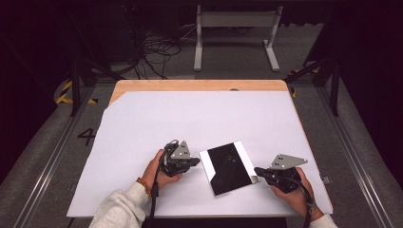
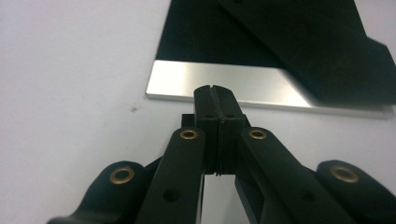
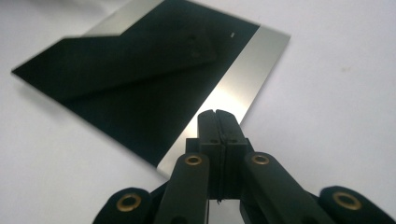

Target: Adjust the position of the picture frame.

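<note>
A flat rectangular mirror-like plate (image 1: 229, 167) lies on the white sheet (image 1: 190, 118) that covers the table, near the person's edge and a little right of centre, turned at a slant to the table's sides. Its middle reflects black; a bright silver band runs along each of its two long edges. In the left gripper view the plate (image 2: 224, 86) shows one silver band nearest the camera with the dark reflecting field beyond it; in the right gripper view the plate (image 3: 140, 88) lies cornerwise, a silver band running toward the jaws. The left gripper (image 1: 194, 161), held in the left hand (image 1: 159, 173), lies just beside the plate's left edge; its jaws are pressed together with nothing between them, the tips (image 2: 215, 91) at the near silver band, contact not discernible. The right gripper (image 1: 258, 171), held in the right hand (image 1: 292, 192), lies at the plate's lower right corner, its jaws likewise closed tip to tip and empty (image 3: 217, 116), over the silver band. The bare wooden table edge (image 1: 199, 85) shows beyond the sheet, and a white frame (image 1: 235, 28) and loose cables (image 1: 157, 52) stand on the floor behind.
</note>
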### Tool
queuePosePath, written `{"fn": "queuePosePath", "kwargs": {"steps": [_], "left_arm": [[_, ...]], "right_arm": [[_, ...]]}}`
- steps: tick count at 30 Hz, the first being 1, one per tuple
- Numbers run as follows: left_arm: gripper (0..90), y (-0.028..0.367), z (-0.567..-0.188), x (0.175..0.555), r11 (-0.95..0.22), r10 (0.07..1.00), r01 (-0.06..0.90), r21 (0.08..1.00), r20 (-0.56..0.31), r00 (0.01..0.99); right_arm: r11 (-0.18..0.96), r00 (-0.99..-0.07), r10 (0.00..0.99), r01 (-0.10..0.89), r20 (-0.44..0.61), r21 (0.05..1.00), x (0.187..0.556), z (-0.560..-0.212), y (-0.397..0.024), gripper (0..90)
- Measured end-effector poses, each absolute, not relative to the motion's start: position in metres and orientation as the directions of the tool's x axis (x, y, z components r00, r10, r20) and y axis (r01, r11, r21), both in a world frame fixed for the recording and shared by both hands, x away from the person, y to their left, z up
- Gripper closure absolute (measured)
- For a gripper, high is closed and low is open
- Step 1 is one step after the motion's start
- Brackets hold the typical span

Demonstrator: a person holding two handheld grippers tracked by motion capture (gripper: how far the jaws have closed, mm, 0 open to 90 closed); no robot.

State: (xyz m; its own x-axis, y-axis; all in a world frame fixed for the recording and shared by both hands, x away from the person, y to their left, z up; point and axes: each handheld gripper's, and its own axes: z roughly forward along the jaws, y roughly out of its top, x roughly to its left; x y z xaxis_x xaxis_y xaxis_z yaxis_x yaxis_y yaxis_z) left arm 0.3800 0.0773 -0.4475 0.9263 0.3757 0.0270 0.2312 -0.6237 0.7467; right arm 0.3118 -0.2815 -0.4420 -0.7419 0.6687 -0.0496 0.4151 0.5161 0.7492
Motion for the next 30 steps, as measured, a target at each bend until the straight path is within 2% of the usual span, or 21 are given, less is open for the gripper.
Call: {"fn": "queuePosePath", "kwargs": {"steps": [3,9,18,22,30], "left_arm": [[90.0,0.080,-0.446,0.389,-0.624,0.397,0.225,0.748,0.056,0.916],[90.0,0.085,-0.449,0.409,-0.589,0.451,0.277,0.759,0.024,0.892],[90.0,0.071,-0.460,0.420,-0.621,0.451,0.280,0.732,0.041,0.892],[90.0,0.067,-0.462,0.428,-0.603,0.457,0.307,0.736,0.004,0.889],[90.0,0.059,-0.463,0.433,-0.606,0.450,0.307,0.734,-0.003,0.893]], "right_arm": [[0.527,-0.749,0.661,0.418,-0.049,0.740,0.303,-0.446,-0.283,90.0],[0.522,-0.753,0.657,0.424,-0.032,0.740,0.295,-0.448,-0.290,90.0],[0.541,-0.759,0.649,0.410,-0.055,0.734,0.292,-0.452,-0.288,90.0],[0.536,-0.761,0.648,0.417,-0.041,0.734,0.293,-0.452,-0.289,90.0],[0.579,-0.776,0.624,0.384,-0.088,0.719,0.291,-0.454,-0.286,90.0]]}}
